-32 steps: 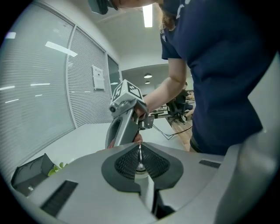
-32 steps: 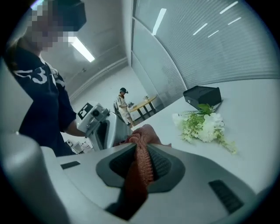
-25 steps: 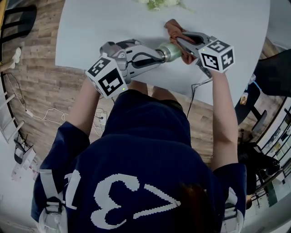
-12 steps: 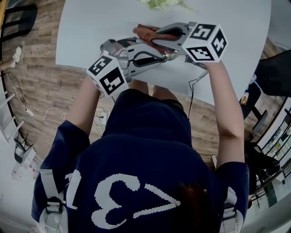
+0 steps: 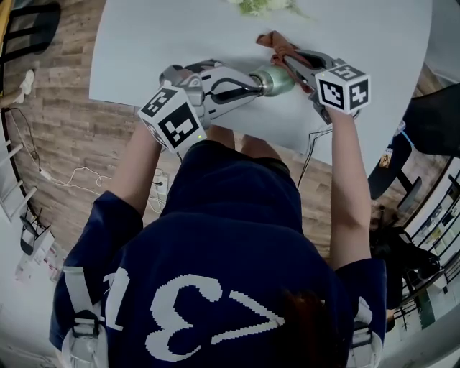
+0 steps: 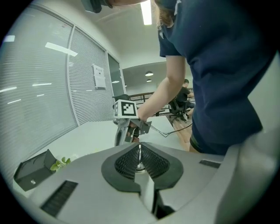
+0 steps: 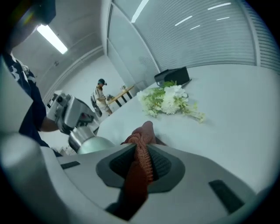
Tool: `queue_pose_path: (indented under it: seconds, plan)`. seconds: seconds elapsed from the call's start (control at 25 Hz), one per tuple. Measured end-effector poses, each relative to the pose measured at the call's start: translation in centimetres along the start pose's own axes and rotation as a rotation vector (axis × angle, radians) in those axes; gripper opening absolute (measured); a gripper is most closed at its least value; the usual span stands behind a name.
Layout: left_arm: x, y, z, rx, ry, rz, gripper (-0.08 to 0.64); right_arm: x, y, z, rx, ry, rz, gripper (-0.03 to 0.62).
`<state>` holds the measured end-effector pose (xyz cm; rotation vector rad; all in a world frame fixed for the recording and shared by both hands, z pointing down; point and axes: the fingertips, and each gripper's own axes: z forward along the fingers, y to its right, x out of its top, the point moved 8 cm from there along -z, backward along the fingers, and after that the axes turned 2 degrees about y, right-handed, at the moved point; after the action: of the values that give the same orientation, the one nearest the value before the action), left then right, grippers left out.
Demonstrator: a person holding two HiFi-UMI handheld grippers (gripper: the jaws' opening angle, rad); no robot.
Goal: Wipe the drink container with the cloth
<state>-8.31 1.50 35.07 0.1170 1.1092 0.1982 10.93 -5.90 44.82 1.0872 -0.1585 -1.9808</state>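
Note:
A pale green drink container point(image 5: 275, 79) with a silver neck lies sideways just above the white table point(image 5: 144, 43). My left gripper point(image 5: 253, 84) is shut on its neck end; in the left gripper view only a thin metal piece shows between the closed pads point(image 6: 131, 162). My right gripper point(image 5: 289, 60) is shut on a rust-coloured cloth point(image 5: 275, 43), which bunches out past the jaws just beyond the container's far end. In the right gripper view the cloth point(image 7: 141, 153) fills the jaws, with the container point(image 7: 92, 143) to the left.
A bunch of white flowers with green leaves point(image 5: 259, 6) lies at the table's far edge, beside a black box point(image 7: 173, 76). A cable point(image 5: 313, 140) hangs off the near table edge. Wooden floor lies to the left.
The right gripper swept the cloth left over the container, then came back right; the cloth now sits past the container's far end. The left gripper has hardly moved.

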Motion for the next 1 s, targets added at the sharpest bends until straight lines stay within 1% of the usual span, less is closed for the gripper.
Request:
queue_pose_path:
  seconds: [0.08,0.16,0.24,0.28,0.32,0.4,0.44,0.56,0.68,0.76,0.84,1.0]
  plan:
    - [0.0,-0.3,-0.2,0.02,0.007,-0.042,0.025,0.8,-2.1,-0.9,0.03,0.124,0.052,0.078]
    - [0.1,-0.5,-0.3,0.042,0.011,-0.076,0.025,2.2,-5.1,-1.7,0.089,0.25,0.079,0.078]
    - [0.2,-0.7,-0.1,0.062,0.005,-0.097,0.025,3.5,-8.2,-2.2,0.139,0.348,0.072,0.079]
    - [0.3,-0.8,0.1,0.07,0.0,-0.107,0.025,3.9,-9.4,-2.3,0.134,0.378,0.051,0.08]
    - [0.3,-0.9,0.1,0.078,-0.003,-0.119,0.025,4.1,-10.1,-2.2,0.101,0.396,0.022,0.08]
    - [0.2,-1.0,0.1,0.095,0.003,-0.154,0.025,3.3,-10.0,-2.2,-0.014,0.412,-0.027,0.08]
    - [0.1,-1.0,0.0,0.102,0.009,-0.172,0.025,2.6,-9.4,-2.3,-0.077,0.418,-0.036,0.079]
    - [-0.1,-1.0,-0.3,0.131,0.006,-0.225,0.025,0.4,-7.0,-2.7,-0.243,0.434,-0.026,0.078]
    - [-0.3,-1.3,-0.4,0.171,0.03,-0.289,0.025,-2.0,-4.2,-2.8,-0.355,0.412,0.03,0.078]
    - [-0.4,-1.6,-0.5,0.196,0.036,-0.332,0.025,-3.0,-3.3,-2.9,-0.388,0.402,0.06,0.078]
    - [-0.4,-1.9,-0.5,0.212,0.035,-0.36,0.025,-3.0,-3.7,-3.1,-0.387,0.412,0.059,0.078]
    - [-0.5,-2.3,-0.5,0.239,0.036,-0.413,0.025,-1.2,-6.1,-3.3,-0.324,0.481,0.045,0.078]
